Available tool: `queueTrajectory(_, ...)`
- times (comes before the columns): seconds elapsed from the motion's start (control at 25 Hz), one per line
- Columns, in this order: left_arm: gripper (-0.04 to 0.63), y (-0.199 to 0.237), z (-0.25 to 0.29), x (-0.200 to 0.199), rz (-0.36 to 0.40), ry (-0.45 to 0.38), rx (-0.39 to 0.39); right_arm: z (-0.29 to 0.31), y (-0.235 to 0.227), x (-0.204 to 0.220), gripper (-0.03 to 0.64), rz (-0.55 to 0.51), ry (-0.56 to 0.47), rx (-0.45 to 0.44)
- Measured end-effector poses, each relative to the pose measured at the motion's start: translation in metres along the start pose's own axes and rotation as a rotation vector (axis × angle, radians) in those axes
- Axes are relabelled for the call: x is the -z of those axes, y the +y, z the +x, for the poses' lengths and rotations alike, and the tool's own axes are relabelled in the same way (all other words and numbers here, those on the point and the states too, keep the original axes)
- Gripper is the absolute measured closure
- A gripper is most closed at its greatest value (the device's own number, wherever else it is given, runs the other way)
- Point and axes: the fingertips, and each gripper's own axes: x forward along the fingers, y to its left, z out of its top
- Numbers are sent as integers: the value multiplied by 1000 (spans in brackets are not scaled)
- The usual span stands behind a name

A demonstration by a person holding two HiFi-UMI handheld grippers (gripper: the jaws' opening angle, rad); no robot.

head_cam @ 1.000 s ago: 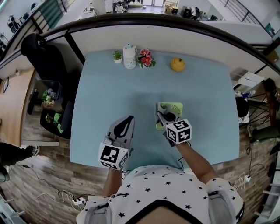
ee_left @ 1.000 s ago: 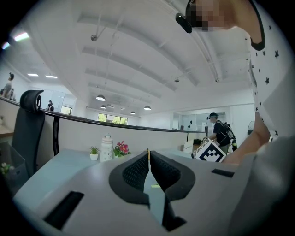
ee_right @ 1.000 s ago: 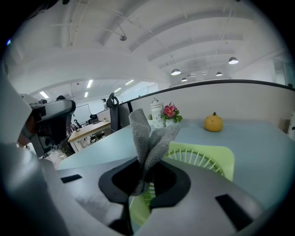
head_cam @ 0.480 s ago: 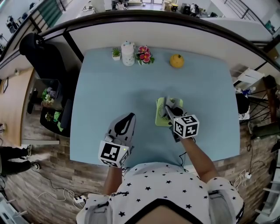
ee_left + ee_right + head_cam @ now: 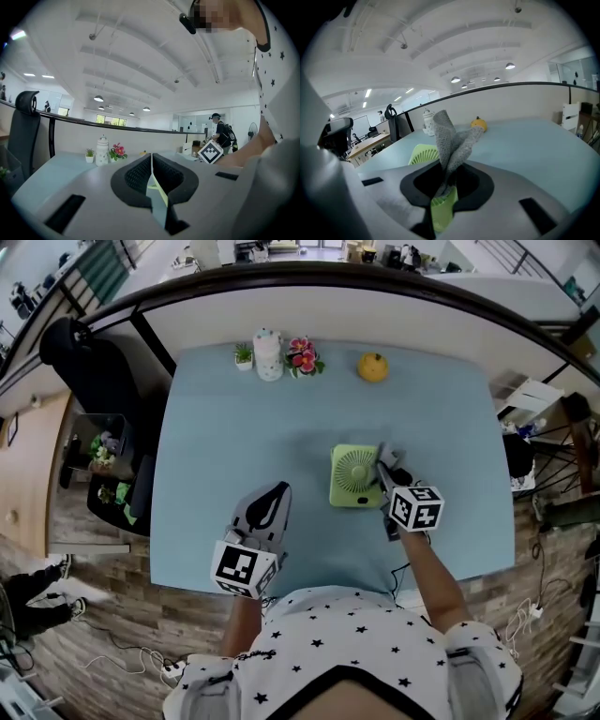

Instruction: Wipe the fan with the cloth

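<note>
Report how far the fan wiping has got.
Done: the grey knitted cloth is pinched in the right gripper. In hand: it is by the right edge of the light green square fan, which lies face up. Left: how much has been wiped can't be told. The left gripper is shut, empty, apart from the fan.

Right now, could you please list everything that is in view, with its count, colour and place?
table: one, light blue, before the person.
fan: one, green, right of the table's middle.
cloth: one, grey, in the right gripper, beside the fan.
jar: one, white, at the table's far edge.
potted plant: one, green, left of the jar.
flowers: one bunch, pink-red, right of the jar.
round ornament: one, orange-yellow, right of the flowers.
chair: one, black, beyond the table's far left corner.
left gripper: one, grey, fingers together, empty.
right gripper: one, grey, fingers shut on the cloth.
</note>
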Motion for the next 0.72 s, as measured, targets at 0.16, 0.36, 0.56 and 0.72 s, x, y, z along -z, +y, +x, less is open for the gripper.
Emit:
queueTrajectory(0.16,561,-4,2,-1,2,0,11,-7,-13,8,563,25,10,36)
queueTrajectory(0.36,561,-7,2,0,2,1,20,-7,-13,11,563,26,10,41)
queueTrajectory(0.56,561,-6,0,1,1,-5,18,-8,6,-6,563,34,-40,2)
queueTrajectory(0.72,561,-4,-3,2,-4,-5,12,-3,42,-18,563,31,-74,-96)
